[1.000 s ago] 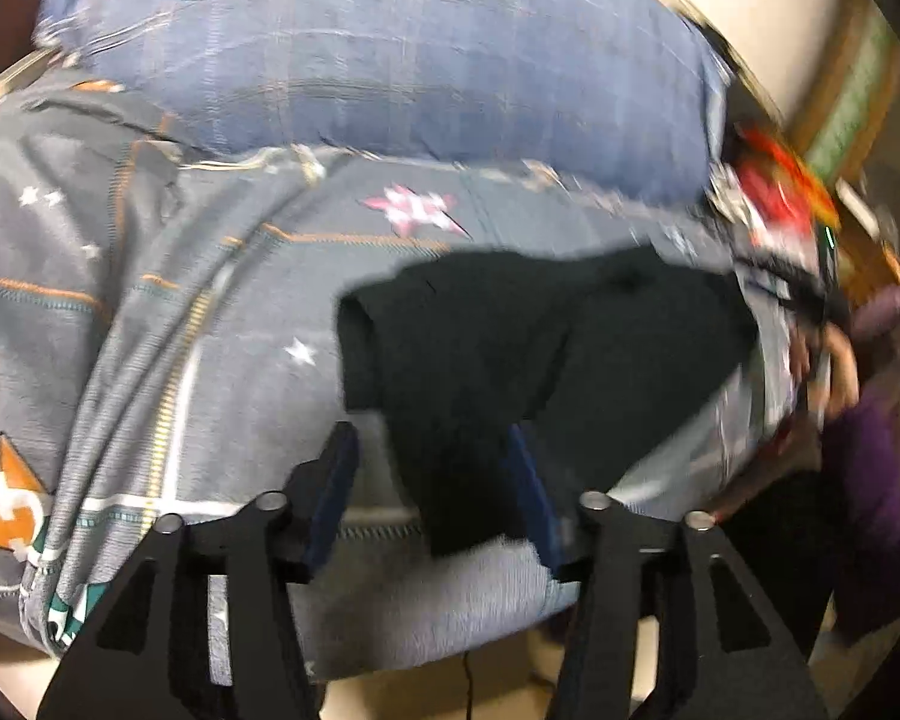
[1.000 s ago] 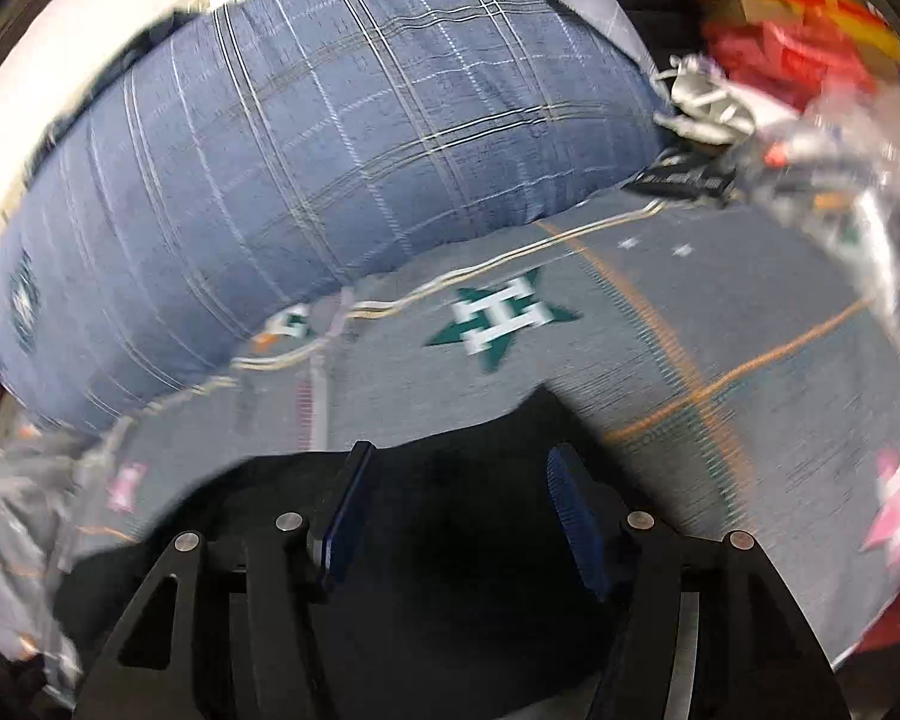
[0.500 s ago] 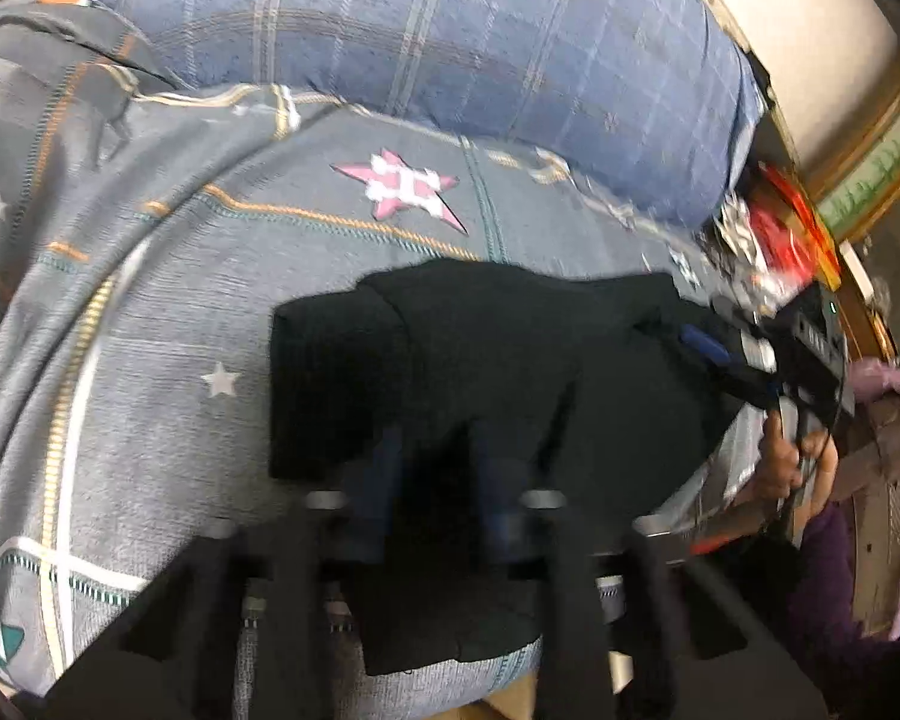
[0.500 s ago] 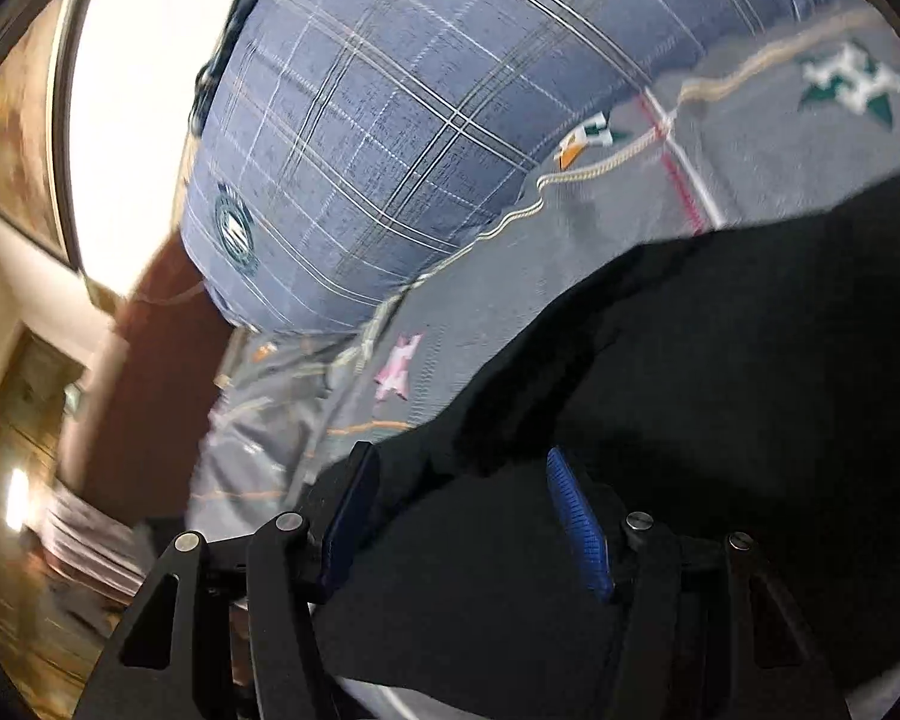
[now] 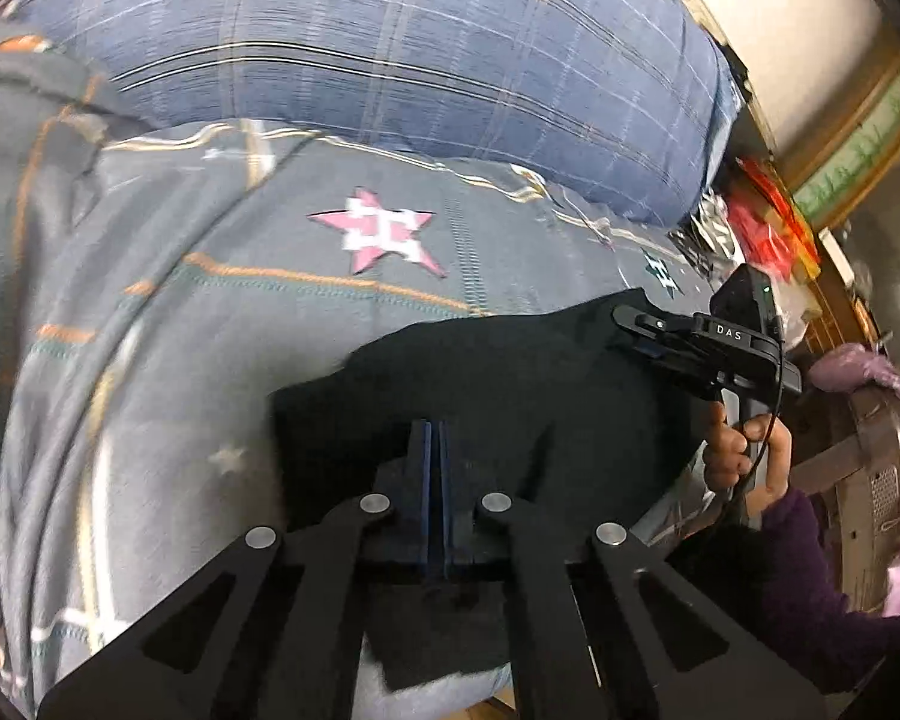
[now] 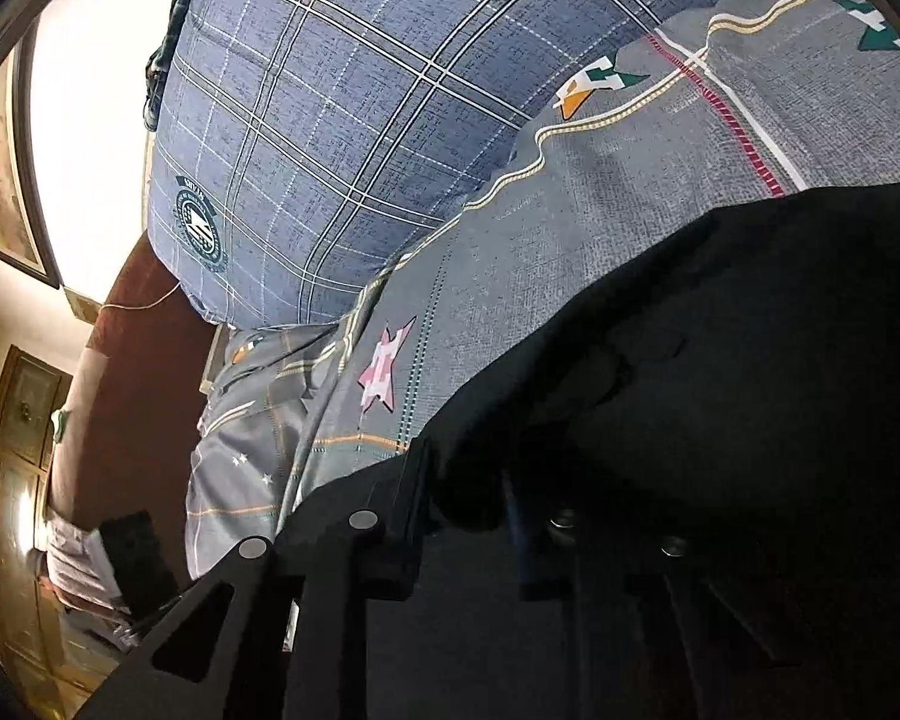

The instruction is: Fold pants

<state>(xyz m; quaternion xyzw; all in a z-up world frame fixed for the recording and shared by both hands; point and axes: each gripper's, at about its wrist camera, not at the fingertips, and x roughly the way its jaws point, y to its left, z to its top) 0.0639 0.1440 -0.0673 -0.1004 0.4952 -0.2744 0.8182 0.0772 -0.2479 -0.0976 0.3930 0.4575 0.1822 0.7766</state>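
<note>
Black pants [image 5: 510, 378] lie crumpled on a grey star-patterned bedspread [image 5: 210, 312]. My left gripper [image 5: 435, 438] is at their near edge, its two fingers pressed together on the black cloth. My right gripper [image 5: 636, 330] is at the pants' far right edge, held by a person's hand [image 5: 744, 456]. In the right wrist view the pants [image 6: 720, 360] fill the lower right. There my right gripper [image 6: 465, 498] has a bunched fold of the cloth filling the gap between its jaws, which are closing on it.
A big blue plaid pillow [image 5: 390, 60] lies along the back of the bed. Red packets and clutter [image 5: 762, 222] sit at the bed's right end. The bed's front edge runs just below my left gripper. A wooden cabinet [image 6: 18, 450] stands beyond the bed's left side.
My left jaws went from wide open around the pants' edge to fully together. My right gripper swung left and down onto the pants, and its jaws narrowed onto a fold.
</note>
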